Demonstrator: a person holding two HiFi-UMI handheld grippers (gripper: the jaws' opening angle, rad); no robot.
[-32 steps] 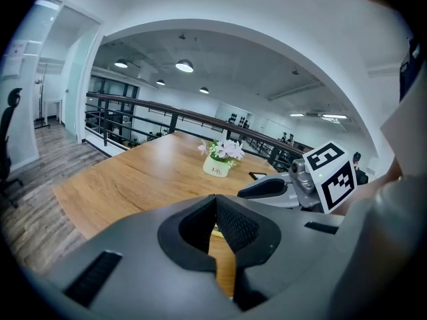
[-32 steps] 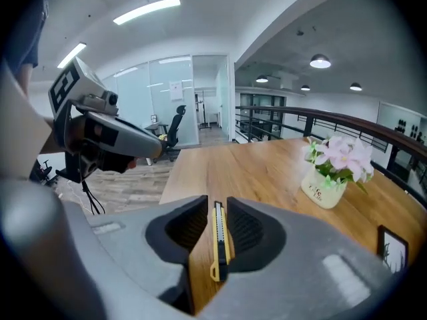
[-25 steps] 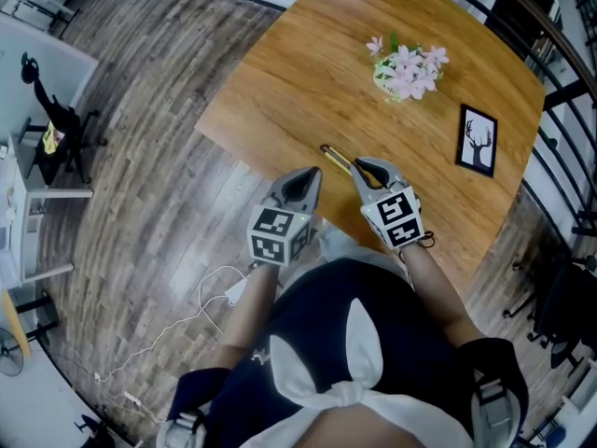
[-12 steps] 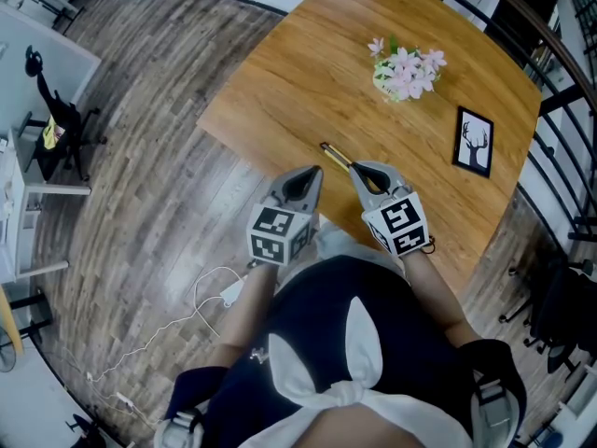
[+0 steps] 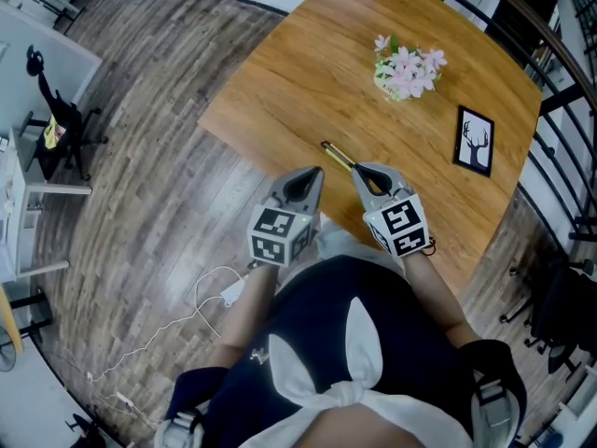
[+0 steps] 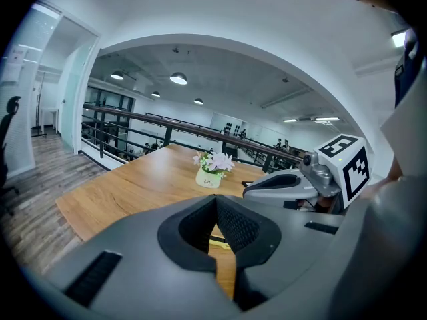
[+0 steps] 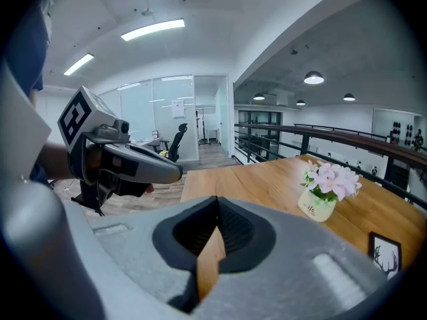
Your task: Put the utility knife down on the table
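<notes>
The utility knife (image 5: 337,157), yellow and black, lies flat on the wooden table (image 5: 308,73) near its front edge. Its near end sits right at the tip of my right gripper (image 5: 360,170), whose jaws are shut; in the right gripper view (image 7: 215,207) nothing shows between them. My left gripper (image 5: 306,177) hovers over the table's edge to the left of the knife, also shut and empty (image 6: 215,202). Each gripper shows in the other's view: the right gripper (image 6: 283,184) and the left gripper (image 7: 137,162).
A small pot of pink flowers (image 5: 403,71) stands at mid-table and a black picture frame with a deer (image 5: 474,140) lies to its right. A white cable (image 5: 201,306) runs over the floor on the left. A dark railing (image 5: 560,82) borders the right side.
My right gripper has drawn slightly back toward the person, away from the knife. The knife and my left gripper stay where they were.
</notes>
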